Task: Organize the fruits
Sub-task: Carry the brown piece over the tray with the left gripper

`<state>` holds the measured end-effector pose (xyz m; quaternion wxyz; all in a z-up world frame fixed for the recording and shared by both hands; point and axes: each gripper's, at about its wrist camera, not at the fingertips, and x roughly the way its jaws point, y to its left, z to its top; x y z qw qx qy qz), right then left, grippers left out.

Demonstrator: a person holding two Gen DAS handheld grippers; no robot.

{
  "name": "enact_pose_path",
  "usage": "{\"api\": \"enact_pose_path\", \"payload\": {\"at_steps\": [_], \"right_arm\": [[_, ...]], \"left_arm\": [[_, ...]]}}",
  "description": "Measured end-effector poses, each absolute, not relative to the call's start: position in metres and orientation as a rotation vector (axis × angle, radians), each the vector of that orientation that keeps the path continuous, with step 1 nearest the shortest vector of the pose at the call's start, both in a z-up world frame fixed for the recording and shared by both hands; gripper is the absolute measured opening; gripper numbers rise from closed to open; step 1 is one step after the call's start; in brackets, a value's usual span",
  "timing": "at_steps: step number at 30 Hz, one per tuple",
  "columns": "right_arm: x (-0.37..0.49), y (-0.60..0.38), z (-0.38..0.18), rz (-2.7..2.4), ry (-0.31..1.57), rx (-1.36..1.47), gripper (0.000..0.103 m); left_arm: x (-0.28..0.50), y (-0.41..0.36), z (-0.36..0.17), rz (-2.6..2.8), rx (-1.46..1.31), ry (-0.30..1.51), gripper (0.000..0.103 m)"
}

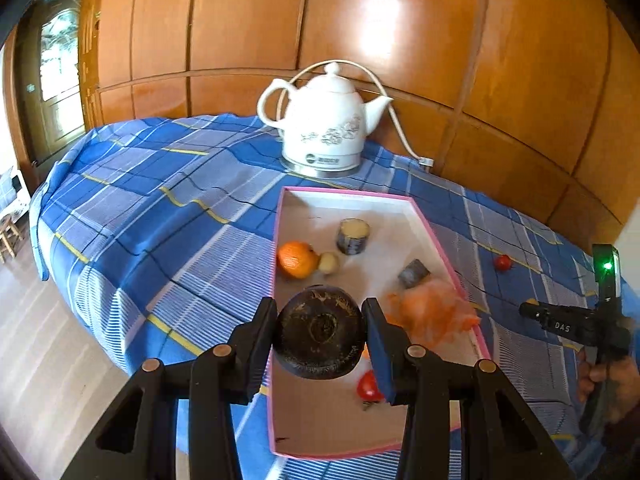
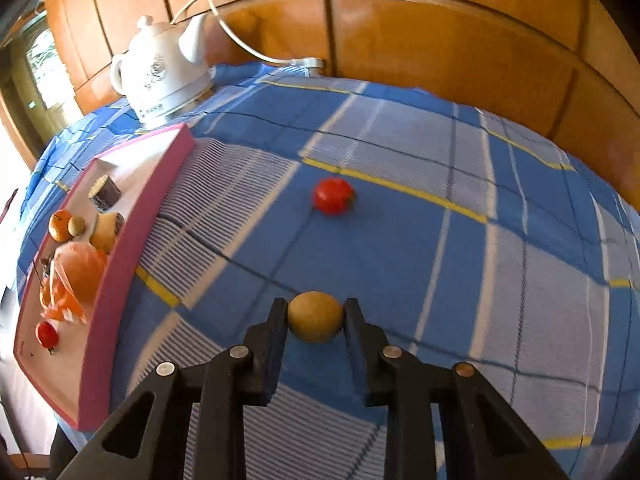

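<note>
My left gripper (image 1: 320,330) is shut on a dark round fruit (image 1: 320,334) and holds it over the near end of a pink-rimmed box (image 1: 276,240). Inside the box lie an orange (image 1: 297,259), a small tan fruit (image 1: 329,263), two cut cane pieces (image 1: 353,236), orange peel (image 1: 430,312) and a red tomato (image 1: 369,385). My right gripper (image 2: 316,316) is shut on a small tan round fruit (image 2: 316,316), low over the cloth to the right of the box (image 2: 132,220). A second red tomato (image 2: 333,195) lies on the cloth beyond it.
A white ceramic kettle (image 1: 328,124) with its cord stands at the back of the blue checked tablecloth (image 1: 160,200), against the wooden wall panels (image 1: 400,20). The table edge drops off at the left. A hand (image 1: 600,368) holds the right gripper's handle.
</note>
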<state>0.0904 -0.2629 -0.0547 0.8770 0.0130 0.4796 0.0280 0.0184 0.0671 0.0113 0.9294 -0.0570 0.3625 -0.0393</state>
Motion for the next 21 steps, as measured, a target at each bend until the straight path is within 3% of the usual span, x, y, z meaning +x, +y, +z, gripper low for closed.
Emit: {"api": "enact_pose_path", "payload": {"at_steps": [21], "right_arm": [[0.044, -0.297, -0.062, -0.064, 0.938, 0.087, 0.028]], "left_arm": [[0.008, -0.013, 0.022, -0.268, 0.008, 0.721, 0.044]]}}
